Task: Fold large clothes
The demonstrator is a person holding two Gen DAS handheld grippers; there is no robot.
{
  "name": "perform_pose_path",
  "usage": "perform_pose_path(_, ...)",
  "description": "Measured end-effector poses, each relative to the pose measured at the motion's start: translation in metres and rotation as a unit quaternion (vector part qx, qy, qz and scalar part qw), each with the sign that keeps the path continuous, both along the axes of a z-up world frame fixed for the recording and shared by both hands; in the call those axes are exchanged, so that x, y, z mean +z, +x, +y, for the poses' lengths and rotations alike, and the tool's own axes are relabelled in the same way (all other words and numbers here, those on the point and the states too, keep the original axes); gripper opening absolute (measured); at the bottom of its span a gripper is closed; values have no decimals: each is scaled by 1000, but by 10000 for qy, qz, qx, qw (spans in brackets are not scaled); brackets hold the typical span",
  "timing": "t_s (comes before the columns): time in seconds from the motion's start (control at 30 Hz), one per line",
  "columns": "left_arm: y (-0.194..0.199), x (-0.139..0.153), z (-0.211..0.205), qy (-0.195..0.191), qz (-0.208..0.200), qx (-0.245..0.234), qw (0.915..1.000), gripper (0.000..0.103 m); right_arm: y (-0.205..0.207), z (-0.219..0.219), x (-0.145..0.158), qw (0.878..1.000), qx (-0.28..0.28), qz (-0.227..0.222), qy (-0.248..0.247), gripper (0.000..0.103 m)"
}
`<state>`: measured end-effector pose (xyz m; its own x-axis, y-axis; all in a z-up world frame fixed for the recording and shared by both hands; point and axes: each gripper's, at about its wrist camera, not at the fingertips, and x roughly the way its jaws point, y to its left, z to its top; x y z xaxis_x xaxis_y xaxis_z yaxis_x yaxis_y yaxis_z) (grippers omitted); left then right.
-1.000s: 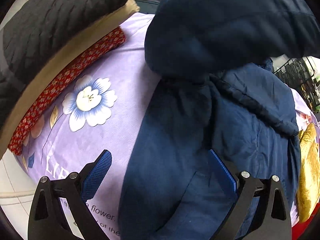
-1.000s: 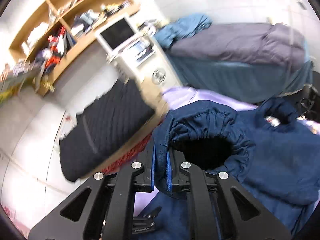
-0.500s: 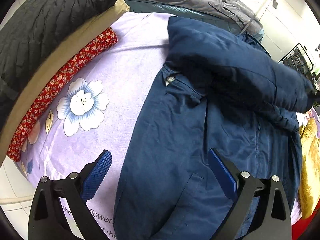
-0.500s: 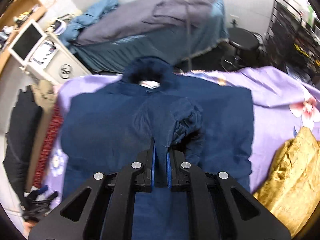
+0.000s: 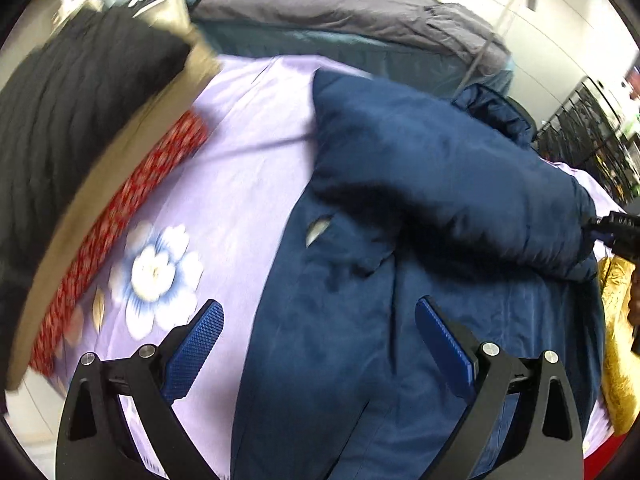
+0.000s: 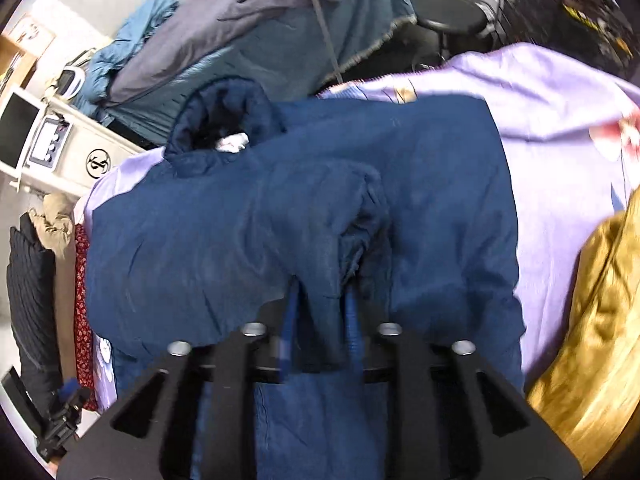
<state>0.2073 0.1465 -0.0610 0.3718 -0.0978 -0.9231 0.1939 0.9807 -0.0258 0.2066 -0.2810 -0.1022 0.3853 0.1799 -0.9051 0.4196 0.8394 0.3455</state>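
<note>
A large navy blue jacket (image 5: 360, 320) lies spread on a lilac flowered bedsheet (image 5: 248, 152). One sleeve (image 5: 440, 176) is folded across its body. My left gripper (image 5: 316, 340) is open and empty, hovering over the jacket's left edge. In the right wrist view the jacket (image 6: 200, 248) fills the middle, hood (image 6: 224, 116) at the far end. My right gripper (image 6: 320, 308) has its jaws slightly parted with the sleeve cuff (image 6: 328, 280) still between them. The right gripper also shows at the right edge of the left wrist view (image 5: 616, 228).
A stack of folded clothes, black (image 5: 80, 96), tan and red patterned (image 5: 132, 208), lies along the sheet's left side. A gold cloth (image 6: 592, 320) lies at the right. A second bed with grey and teal covers (image 6: 280, 28), a white cabinet (image 6: 72, 152) and a stool (image 6: 448, 16) stand beyond.
My right gripper carried the sleeve across the jacket, lowered it onto the body, and its jaws have begun to part. The left gripper stayed open and lifted slightly.
</note>
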Motion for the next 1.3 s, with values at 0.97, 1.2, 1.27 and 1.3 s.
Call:
perform_pose_path(0.97,107,-110,-161,1139,318,-1178,9860,98,52,73,-71,9785,1271,911,-1347,68)
perform_pose_path(1.2,116,-119,-165,1214,294,-1248,9843,98,63,82,-84,9722,1251,1030,-1688,79)
perform_pose_path(1.27,117,-121,-164,1202,260,-1274,9842,98,61,82,-84,9713,1233,1006,-1768,81)
perform_pose_path(1.3,119,-123,-163,1202,255,-1285,9841,98,61,82,-85,9714,1199,996,-1791,81)
